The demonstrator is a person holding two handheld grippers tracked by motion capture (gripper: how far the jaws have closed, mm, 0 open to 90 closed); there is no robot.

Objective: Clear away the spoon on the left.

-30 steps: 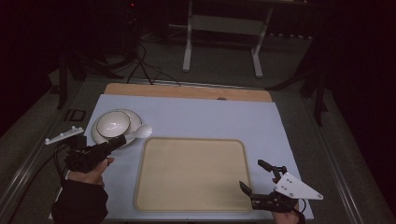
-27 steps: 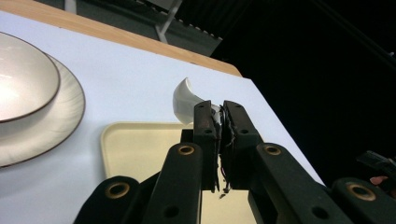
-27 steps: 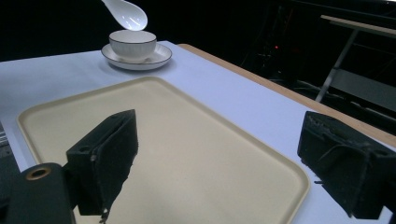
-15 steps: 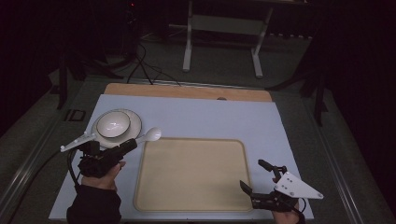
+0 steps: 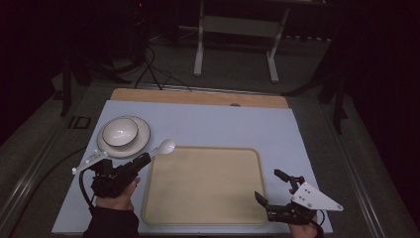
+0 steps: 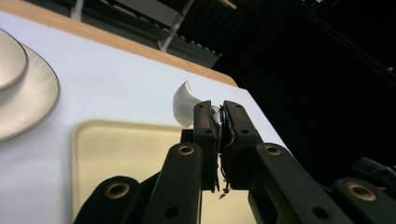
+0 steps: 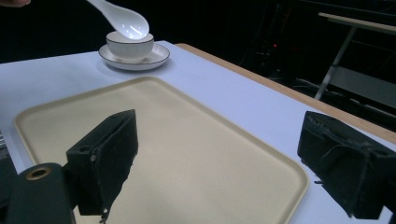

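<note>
Clamped on the handle of one white ceramic spoon (image 5: 164,147), the left gripper (image 5: 141,161) is holding it off the table, with the spoon's bowl hanging over the upper left corner of the tray and just beside the plate. In the left gripper view the two black jaws are pressing together on the handle, and the spoon's bowl (image 6: 183,103) is sticking out beyond their tips.

One white bowl (image 5: 120,131) is sitting on one white plate (image 5: 141,140) near the table's left side, and both are lying on the pale blue mat (image 5: 218,124). One beige tray (image 5: 205,186) is lying on the mat in front of the person, between the two hands.

At the tray's lower right corner, the right gripper (image 5: 272,189) is resting with its two jaws standing wide apart and gripping nothing; in the right gripper view the tray (image 7: 187,154) is showing between them, with the spoon (image 7: 123,19) hanging in front of the bowl (image 7: 130,45) and plate (image 7: 159,55) farther off.
</note>
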